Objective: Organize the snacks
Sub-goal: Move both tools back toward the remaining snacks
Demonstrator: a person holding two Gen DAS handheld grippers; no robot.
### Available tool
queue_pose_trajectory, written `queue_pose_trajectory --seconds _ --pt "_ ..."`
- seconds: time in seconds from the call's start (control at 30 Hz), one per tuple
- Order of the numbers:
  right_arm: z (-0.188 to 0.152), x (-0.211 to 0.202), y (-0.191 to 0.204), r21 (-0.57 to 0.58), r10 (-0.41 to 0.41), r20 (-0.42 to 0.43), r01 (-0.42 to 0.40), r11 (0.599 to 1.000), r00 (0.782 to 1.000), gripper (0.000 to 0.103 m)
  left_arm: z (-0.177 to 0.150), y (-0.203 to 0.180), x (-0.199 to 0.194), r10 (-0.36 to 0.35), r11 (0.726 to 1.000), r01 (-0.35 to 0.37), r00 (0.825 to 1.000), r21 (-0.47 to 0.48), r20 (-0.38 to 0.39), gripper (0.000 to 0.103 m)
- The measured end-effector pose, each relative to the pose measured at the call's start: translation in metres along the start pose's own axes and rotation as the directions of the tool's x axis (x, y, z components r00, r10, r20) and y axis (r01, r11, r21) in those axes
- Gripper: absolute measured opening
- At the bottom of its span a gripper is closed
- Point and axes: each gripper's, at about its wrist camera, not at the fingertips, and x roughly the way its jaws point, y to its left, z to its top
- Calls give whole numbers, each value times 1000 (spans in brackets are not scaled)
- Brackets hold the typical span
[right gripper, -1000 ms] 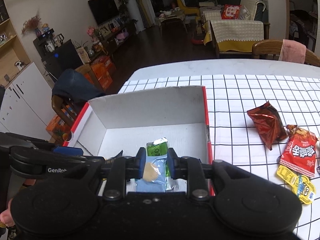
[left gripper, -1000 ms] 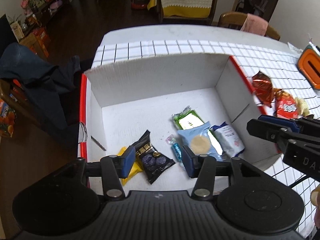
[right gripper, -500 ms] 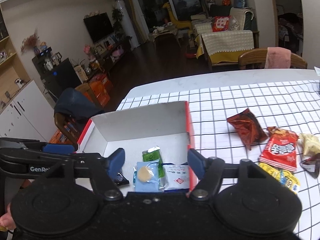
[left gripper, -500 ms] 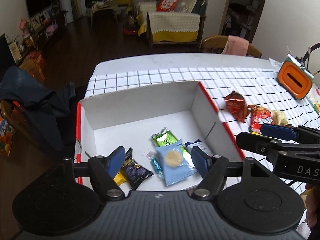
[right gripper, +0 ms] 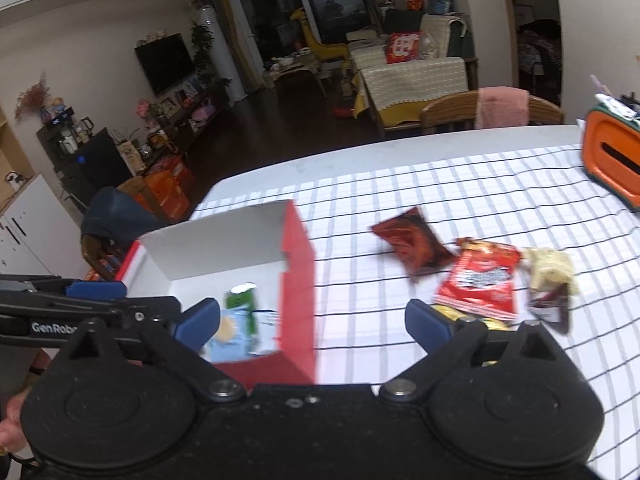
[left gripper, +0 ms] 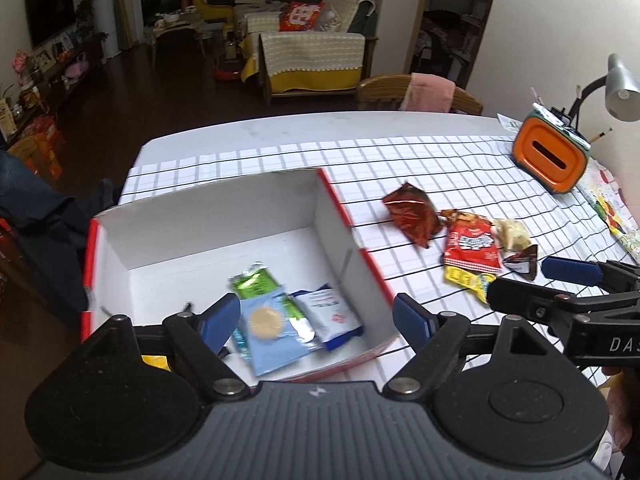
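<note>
Left gripper [left gripper: 314, 318] gapes wide and empty above the box [left gripper: 336, 216]; right gripper [right gripper: 312, 326] likewise, over its red wall. Blue packet [left gripper: 272, 332] lies inside. Beyond, red packets [left gripper: 472, 246] rest on the counter [left gripper: 400, 160].

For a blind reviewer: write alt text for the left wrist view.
The open left claw hovers over a white box holding a light blue packet and other snacks. More snack packets, including a red packet, lie on the checked tablecloth to its right.

Bright overhead light on the worktop [left gripper: 400, 152]; background room dim. Right wrist view is motion-blurred; both bend strongly at fisheye edges.
</note>
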Motion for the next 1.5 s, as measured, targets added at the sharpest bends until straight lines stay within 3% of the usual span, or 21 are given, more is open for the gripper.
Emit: queue_pose_trajectory --seconds 0.3,0.57,0.87,1.17,1.5 --pt "0 -12 -78 9 -92 -19 92 996 996 101 8 -55 26 -33 999 33 999 15 -20 84" --pt "9 -8 -142 10 -133 -29 133 991 991 101 27 -100 59 -18 1000 19 999 15 -44 84" --pt "30 25 -208 28 -150 -83 153 988 985 98 65 -127 112 13 997 -21 995 -80 -95 84" --pt "17 70 -233 -18 -100 -194 98 995 976 87 88 -126 179 62 978 -97 980 -186 -187 84" --pt "1 101 -241 -40 -66 -269 57 998 961 79 103 -117 243 64 924 -166 955 -345 -289 84"
